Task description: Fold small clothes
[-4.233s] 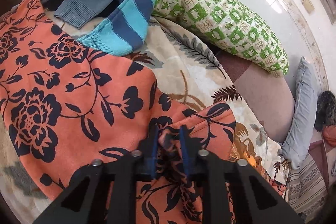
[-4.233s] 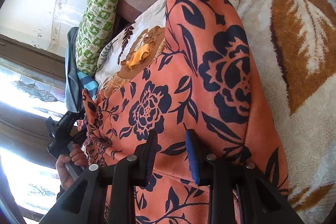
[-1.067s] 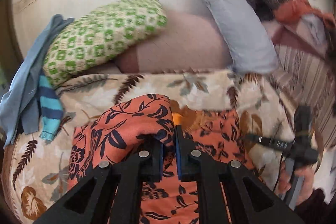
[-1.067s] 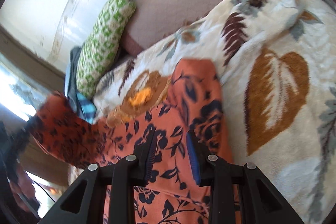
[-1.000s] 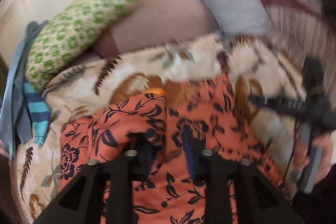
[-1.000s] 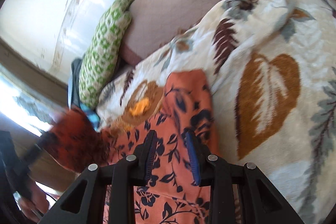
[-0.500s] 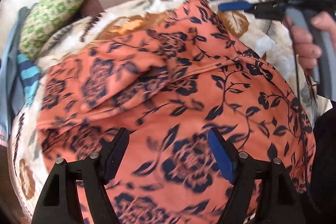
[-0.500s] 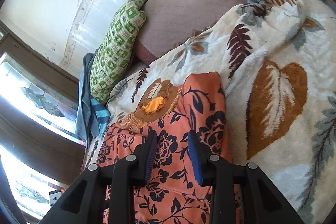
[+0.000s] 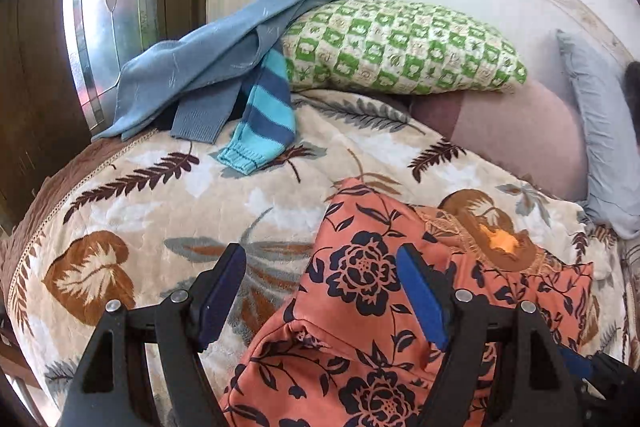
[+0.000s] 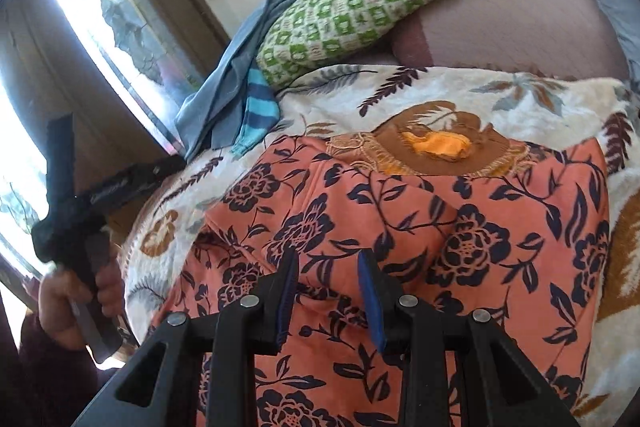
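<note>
Lying folded on the cream leaf-patterned fleece blanket (image 9: pixel 168 195) covering the bed: the orange garment with dark navy flowers (image 9: pixel 360 311), filling the 5 o'clock part of the left wrist view and the lower centre of the right wrist view. Showing a brown-and-orange embroidered neckline patch (image 10: pixel 432 147) at its 12 o'clock edge in the right wrist view.

Hovering over the garment's 9 o'clock edge: the left gripper (image 9: pixel 322 291), jaws spread wide apart, gripping nothing, one blue pad over bare blanket and the other over orange cloth. Appearing also at 9 o'clock in the right wrist view, held in a hand (image 10: pixel 76 303).

Sitting low over the garment's middle: the right gripper (image 10: pixel 329 291), jaws standing apart with a raised fold of cloth between them; cannot tell whether the pads are touching it.

Resting at 12 o'clock by the wall: a green-and-white checked pillow (image 9: pixel 404 47) lying on a mauve cushion (image 9: pixel 516 135). Draping off the pillow's 9 o'clock end: a grey-blue knit sweater (image 9: pixel 208 63) and a turquoise-and-navy striped sleeve (image 9: pixel 264 115). Leaning at 3 o'clock: a pale blue pillow (image 9: pixel 600 131).
</note>
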`<state>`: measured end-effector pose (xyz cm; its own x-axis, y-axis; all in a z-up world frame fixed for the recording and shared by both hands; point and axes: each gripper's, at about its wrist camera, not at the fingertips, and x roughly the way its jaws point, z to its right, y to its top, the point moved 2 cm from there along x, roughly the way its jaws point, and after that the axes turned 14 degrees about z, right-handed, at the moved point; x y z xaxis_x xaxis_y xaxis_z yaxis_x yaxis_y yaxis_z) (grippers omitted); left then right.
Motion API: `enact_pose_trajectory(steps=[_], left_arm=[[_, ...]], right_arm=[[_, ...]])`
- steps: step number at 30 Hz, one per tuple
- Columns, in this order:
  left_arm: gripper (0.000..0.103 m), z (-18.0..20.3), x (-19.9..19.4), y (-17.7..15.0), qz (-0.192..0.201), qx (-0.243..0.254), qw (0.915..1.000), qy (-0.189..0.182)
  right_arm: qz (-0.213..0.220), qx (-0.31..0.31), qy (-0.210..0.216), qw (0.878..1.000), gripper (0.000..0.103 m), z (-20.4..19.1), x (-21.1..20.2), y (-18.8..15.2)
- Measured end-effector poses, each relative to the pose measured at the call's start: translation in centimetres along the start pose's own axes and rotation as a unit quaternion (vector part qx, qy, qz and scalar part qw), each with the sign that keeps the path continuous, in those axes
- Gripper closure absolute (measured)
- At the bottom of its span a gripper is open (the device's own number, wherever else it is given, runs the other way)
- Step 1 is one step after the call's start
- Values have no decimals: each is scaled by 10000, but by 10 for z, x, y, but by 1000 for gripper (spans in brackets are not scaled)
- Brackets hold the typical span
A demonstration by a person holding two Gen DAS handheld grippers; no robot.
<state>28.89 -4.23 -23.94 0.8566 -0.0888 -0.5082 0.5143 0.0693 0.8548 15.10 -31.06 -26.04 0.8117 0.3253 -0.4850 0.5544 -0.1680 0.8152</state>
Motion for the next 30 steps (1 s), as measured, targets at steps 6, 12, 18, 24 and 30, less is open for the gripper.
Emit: enact_pose_trajectory(steps=[6, 12, 18, 24, 30], left_arm=[[25, -10, 47, -53, -887, 151, 9953, 369], [23, -17, 54, -57, -1031, 186, 9944, 170], [23, -18, 53, -60, -1091, 187, 9939, 33], [23, -19, 53, -58, -1056, 161, 9943, 32], [23, -19, 51, -59, -1015, 268, 9945, -43]], right_arm=[[-121, -2261, -686, 9716, 35, -55, 24, -34], [-116, -2874, -1678, 9429, 35, -51, 49, -36], [-172, -2898, -1909, 9377, 35, -50, 72, -33], [293, -1561, -2134, 9640, 84, -19, 42, 1], [339, 1470, -2412, 9587, 84, 107, -36, 24]])
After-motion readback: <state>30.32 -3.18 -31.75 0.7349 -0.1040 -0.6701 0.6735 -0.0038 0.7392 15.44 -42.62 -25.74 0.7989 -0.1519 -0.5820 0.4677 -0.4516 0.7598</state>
